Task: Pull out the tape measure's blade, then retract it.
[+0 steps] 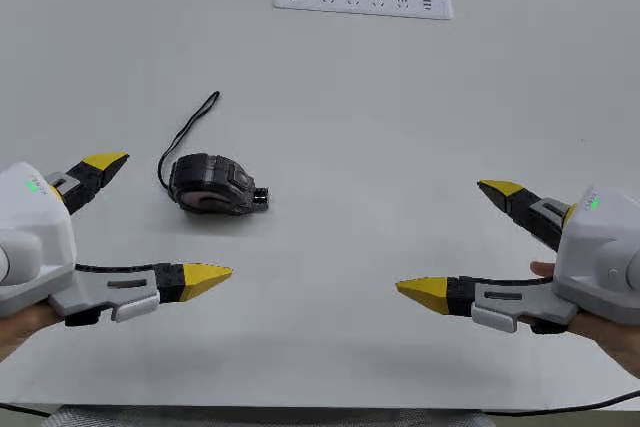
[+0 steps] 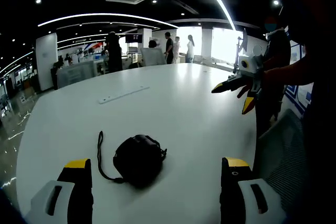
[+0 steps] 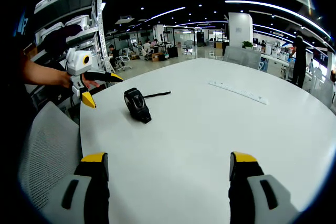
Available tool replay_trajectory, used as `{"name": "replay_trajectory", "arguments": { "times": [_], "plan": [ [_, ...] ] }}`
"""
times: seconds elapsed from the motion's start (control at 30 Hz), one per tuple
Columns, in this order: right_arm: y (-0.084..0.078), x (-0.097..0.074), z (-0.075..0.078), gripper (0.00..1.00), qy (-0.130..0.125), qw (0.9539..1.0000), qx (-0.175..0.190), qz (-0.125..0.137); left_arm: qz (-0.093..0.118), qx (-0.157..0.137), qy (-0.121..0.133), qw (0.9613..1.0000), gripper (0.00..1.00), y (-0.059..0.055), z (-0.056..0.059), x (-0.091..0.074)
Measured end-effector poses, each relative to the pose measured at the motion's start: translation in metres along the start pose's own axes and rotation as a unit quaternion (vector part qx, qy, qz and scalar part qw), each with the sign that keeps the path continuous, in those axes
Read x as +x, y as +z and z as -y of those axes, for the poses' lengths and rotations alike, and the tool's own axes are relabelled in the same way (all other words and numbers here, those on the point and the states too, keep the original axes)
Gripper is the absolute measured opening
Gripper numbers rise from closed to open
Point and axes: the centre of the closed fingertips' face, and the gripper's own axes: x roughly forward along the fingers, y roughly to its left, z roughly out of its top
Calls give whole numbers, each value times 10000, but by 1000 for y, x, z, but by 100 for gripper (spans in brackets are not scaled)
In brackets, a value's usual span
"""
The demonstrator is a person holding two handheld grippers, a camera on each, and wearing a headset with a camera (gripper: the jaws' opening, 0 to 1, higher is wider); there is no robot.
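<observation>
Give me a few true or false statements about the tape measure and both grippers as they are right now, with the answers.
1. The black tape measure lies on the white table, touched by neither the left gripper nor the right gripper. True.
2. The left gripper is shut on the tape measure's strap. False: its fingers are open, and the black loop strap lies loose on the table.
3. The long white power strip lies beyond the tape measure, at the far side. True.
4. The tape measure lies nearer the right gripper. False: it lies nearer the left gripper.
</observation>
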Motion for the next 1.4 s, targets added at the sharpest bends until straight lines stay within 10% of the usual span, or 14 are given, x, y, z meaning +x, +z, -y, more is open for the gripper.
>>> {"name": "replay_trajectory", "arguments": {
  "times": [0.83,1.4],
  "plan": [
    [6,8,0,89,472,9972,-534,-212,-537,607,-451,9957,93,-6,-2,10],
    [10,29,-6,77,1025,9881,-1024,-507,-1054,1142,-824,9844,80,-13,-12,24]
  ]
}}
